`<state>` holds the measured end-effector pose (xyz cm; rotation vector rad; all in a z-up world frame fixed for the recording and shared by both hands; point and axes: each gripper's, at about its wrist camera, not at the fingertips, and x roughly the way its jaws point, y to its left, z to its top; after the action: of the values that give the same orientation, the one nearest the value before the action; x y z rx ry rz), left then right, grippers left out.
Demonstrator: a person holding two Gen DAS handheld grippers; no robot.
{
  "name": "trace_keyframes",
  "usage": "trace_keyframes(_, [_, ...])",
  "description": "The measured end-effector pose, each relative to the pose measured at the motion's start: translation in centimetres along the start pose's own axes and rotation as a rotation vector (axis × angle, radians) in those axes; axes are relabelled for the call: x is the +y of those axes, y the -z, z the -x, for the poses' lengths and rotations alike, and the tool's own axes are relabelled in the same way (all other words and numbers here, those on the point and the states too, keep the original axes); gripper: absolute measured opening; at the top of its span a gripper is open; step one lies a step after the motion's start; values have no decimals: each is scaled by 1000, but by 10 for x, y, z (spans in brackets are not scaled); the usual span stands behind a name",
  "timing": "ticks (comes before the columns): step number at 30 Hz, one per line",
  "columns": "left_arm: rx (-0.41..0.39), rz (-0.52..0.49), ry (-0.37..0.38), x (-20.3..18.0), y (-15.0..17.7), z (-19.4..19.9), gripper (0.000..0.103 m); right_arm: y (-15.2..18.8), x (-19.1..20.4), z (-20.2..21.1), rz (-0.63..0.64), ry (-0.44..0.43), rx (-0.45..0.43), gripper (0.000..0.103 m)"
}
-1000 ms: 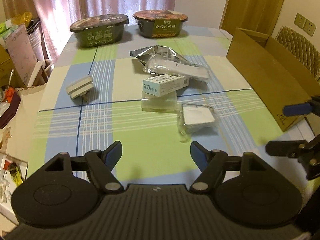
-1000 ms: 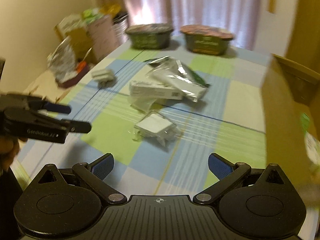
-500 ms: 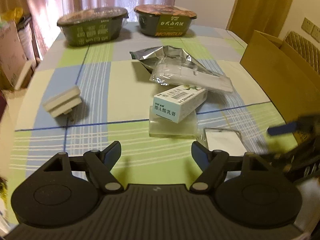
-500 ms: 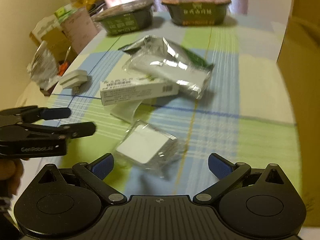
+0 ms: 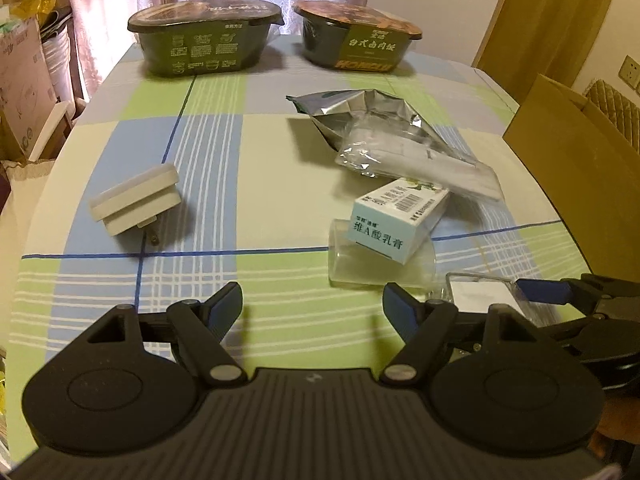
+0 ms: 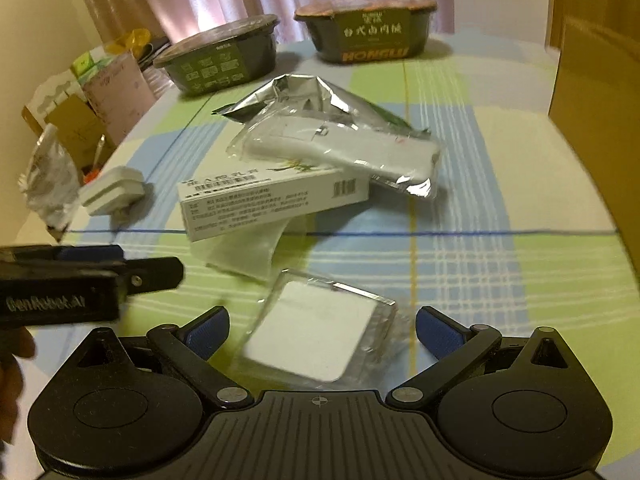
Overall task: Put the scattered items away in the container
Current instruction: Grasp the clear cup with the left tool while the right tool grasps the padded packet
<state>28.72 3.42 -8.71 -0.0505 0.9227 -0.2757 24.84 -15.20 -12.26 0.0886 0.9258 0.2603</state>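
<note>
A white square pad in a clear bag (image 6: 316,332) lies on the checked tablecloth between the open fingers of my right gripper (image 6: 322,326), and I cannot tell whether they touch it. The left wrist view shows the same pad (image 5: 484,294) beside the right gripper (image 5: 552,308). My left gripper (image 5: 312,304) is open over bare cloth, holding nothing. Further off lie a white printed box (image 5: 400,216) on a clear flat packet (image 5: 376,268), a bagged long white item (image 5: 416,160) on a silver foil pouch (image 5: 360,110), and a white plug adapter (image 5: 136,196). The cardboard box (image 5: 572,168) stands at the right.
Two dark instant-meal bowls (image 5: 204,36) (image 5: 356,40) stand at the far end of the table before the curtains. Boxes and bags (image 6: 80,120) crowd the floor past the left table edge. A hand (image 6: 12,360) holds the left gripper.
Both grippers have moved forward and lower over the table. The right gripper has closed in on the bagged white pad, which now lies between its open fingers.
</note>
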Motion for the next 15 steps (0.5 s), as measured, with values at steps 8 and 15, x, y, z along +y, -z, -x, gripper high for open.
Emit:
trace_keyframes(8, [7, -72, 41, -26, -7, -19, 74, 10, -34, 24, 19, 28, -10, 72])
trace_keyframes(15, [7, -131, 12, -46, -8, -45, 78, 24, -60, 44, -10, 58, -6, 73])
